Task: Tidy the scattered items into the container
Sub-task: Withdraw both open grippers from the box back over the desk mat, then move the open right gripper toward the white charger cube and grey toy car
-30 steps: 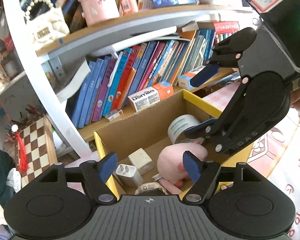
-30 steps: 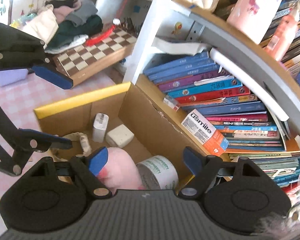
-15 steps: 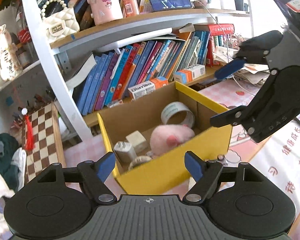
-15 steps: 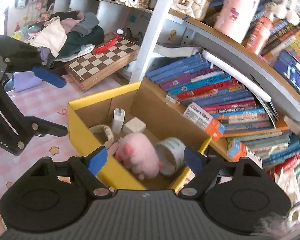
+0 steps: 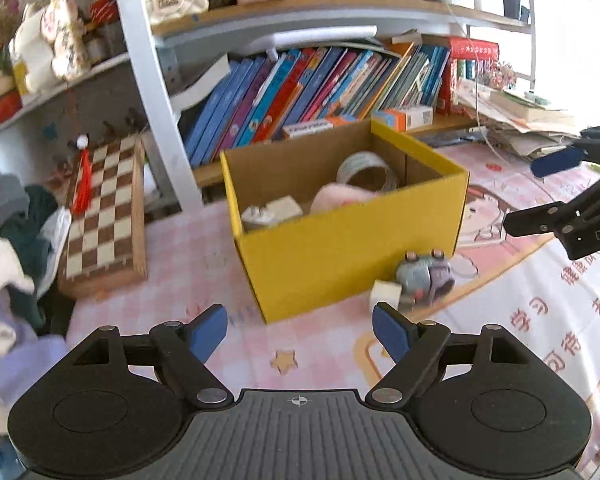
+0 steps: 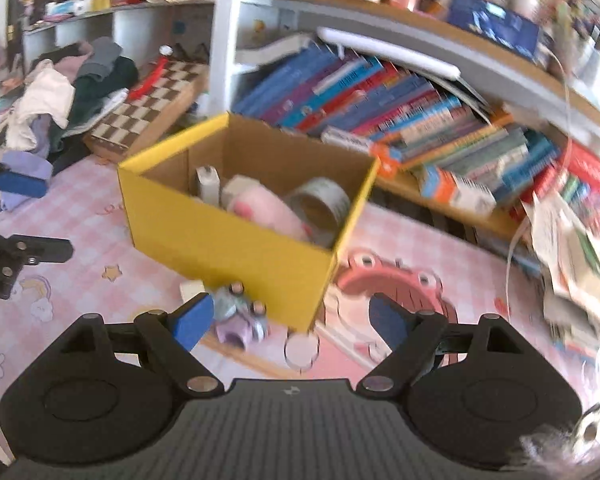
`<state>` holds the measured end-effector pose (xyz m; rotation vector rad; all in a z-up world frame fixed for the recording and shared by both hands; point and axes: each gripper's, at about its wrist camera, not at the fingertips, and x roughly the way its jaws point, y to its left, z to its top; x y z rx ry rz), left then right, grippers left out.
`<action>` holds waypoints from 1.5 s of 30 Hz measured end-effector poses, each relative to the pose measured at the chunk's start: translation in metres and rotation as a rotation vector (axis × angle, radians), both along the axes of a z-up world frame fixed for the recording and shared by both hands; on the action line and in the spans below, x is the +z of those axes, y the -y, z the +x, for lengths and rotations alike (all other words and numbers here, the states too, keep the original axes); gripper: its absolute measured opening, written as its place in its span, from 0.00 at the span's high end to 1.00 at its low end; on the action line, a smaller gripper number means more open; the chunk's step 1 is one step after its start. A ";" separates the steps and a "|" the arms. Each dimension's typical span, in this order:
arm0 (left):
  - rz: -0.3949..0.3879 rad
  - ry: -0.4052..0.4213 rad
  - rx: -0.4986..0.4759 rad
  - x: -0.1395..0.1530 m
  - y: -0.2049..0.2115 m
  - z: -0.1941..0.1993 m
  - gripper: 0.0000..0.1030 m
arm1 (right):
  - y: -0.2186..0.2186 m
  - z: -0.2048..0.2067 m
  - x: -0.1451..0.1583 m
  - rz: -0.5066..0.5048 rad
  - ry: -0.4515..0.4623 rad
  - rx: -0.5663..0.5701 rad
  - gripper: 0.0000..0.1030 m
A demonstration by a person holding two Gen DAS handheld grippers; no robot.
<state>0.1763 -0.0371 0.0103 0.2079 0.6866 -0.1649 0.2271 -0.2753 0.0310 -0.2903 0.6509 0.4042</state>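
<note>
Yellow box (image 5: pixel 352 256): we are seeing it standing on the pink checked mat (image 5: pixel 204 256), just in front of the bookshelf (image 5: pixel 300 80), open at the top.
Already inside: we are counting a tape roll (image 5: pixel 366 170) against the back wall, a pink plush toy (image 5: pixel 342 198) in the middle, and a white charger (image 6: pixel 208 184) with a pale block (image 5: pixel 282 208) at the far end as the right wrist view shows it.
Left outside: we are finding a grey and lilac toy (image 5: pixel 424 276) touching the foot of the box's front wall, with a small white cube (image 5: pixel 385 294) just beside it.
Progress: we are judging the tidying mostly done, with these two pieces waiting to go in.
Left gripper (image 5: pixel 300 334): we are holding it clear of the box with the jaws spread wide and nothing between them.
Right gripper (image 6: pixel 290 320): we are keeping its jaws wide too and empty, hovering above the grey and lilac toy.
Hidden: we are losing the box floor behind its near wall, so anything lying low inside is escaping us.
Blurred: we are struggling with the right wrist view, which is smearing toward its right edge, so the paper pile (image 6: pixel 572 240) there is reading poorly.
Unclear: we are not managing to tell what the grey and lilac toy is, nor whether a pale round patch (image 6: pixel 300 350) on the mat is an object or print.
</note>
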 end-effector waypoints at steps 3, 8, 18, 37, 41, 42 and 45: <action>-0.001 -0.018 0.007 -0.009 0.002 -0.008 0.20 | 0.003 -0.012 -0.013 0.000 -0.020 -0.040 0.17; 0.002 -0.047 0.006 -0.024 0.008 -0.020 0.20 | 0.004 -0.030 -0.034 0.002 -0.062 -0.086 0.17; -0.006 -0.114 -0.011 -0.047 0.018 -0.035 0.20 | -0.011 -0.057 -0.065 0.020 -0.148 -0.106 0.16; -0.003 -0.144 -0.003 -0.061 0.026 -0.031 0.20 | -0.025 -0.052 -0.078 0.027 -0.173 -0.065 0.19; -0.005 -0.147 0.013 -0.063 0.026 -0.026 0.20 | -0.024 -0.046 -0.081 0.024 -0.176 -0.057 0.19; -0.005 -0.148 0.016 -0.063 0.027 -0.025 0.20 | -0.023 -0.045 -0.081 0.022 -0.174 -0.054 0.19; -0.004 -0.151 0.023 -0.065 0.028 -0.021 0.20 | -0.023 -0.042 -0.082 0.018 -0.165 -0.045 0.19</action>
